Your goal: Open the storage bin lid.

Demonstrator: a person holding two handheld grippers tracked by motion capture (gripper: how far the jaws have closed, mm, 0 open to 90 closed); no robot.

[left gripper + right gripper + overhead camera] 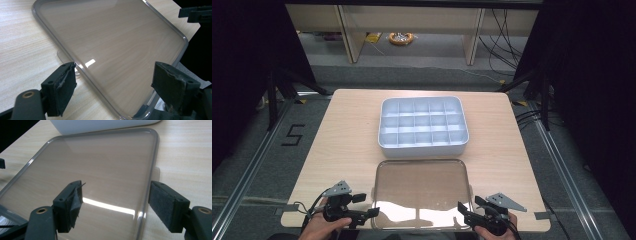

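A clear, smoke-tinted lid (422, 192) lay flat on the table (342, 130), along its near edge and midway between the near corners, with the white compartment tray (422, 126) just beyond it toward the table's middle, the two near but seemingly apart. The left gripper (368, 205) stood at the lid's near-left corner and the right gripper (467, 211) at its near-right corner, both with jaws spread wide and holding nothing.

In the left gripper view the lid's rim (82, 68) ran between the two pads, one pad (63, 85) out over bare wood and the other over the lid's surface; the right gripper view showed the same straddle on the other side, with a small tab (157, 172) jutting from that rim.

The step in hand looked like taking hold of the lid at both sides to lift it onto the tray. To do it well, each gripper probably needed to tip so one jaw could slide beneath the rim (a flat lid gives little to pinch), close evenly on both sides, then raise level so the slick plastic would not twist or slip.
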